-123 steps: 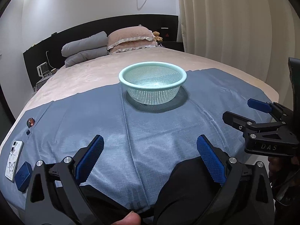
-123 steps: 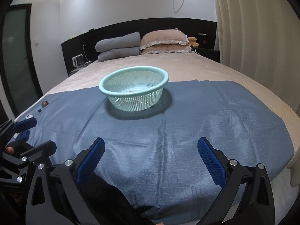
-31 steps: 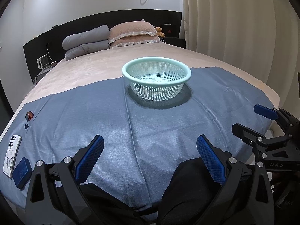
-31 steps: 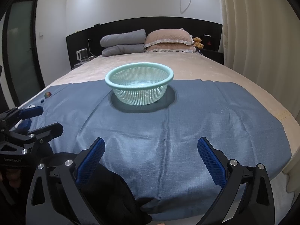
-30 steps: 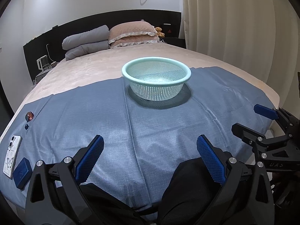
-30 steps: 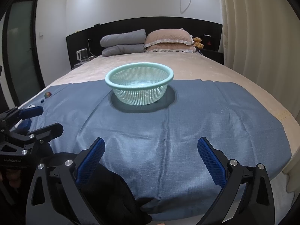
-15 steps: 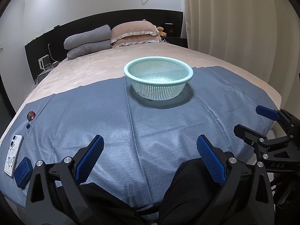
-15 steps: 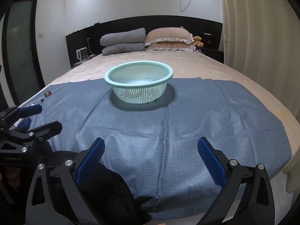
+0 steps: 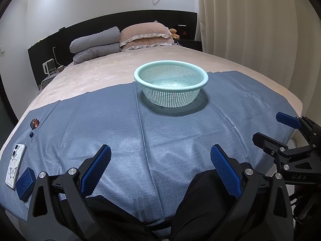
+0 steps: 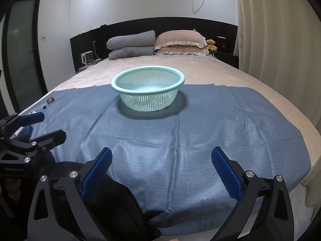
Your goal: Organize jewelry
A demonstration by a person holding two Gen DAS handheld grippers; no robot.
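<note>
While both tools hover with jaws spread wide and nothing between them, the biggest hazard is the blue cloth [image 9: 160, 140] spread over the bed below and ahead of them: it lies loose and creased, so a fingertip dragging low could bunch it and shift whatever rests on it. Straight ahead of the left gripper [image 9: 160, 166] and the right gripper [image 10: 161, 166], well apart from both, sits the mint basket [image 9: 171, 74]; light and perforated, it would probably slide or tip if nudged on the rim, and small jewelry might snag in its holes. Only the left wrist view shows clearly what lies far to that gripper's left: a phone [image 9: 15, 165], a small blue box [image 9: 25, 182], a dark reddish round piece [image 9: 34, 123] and a tiny blue piece [image 9: 31, 134], easy to pinch badly or flick off the bed edge. From the right wrist view, these are mostly hidden behind the other tool, though faint contents show through the basket wall, too blurred to name.
</note>
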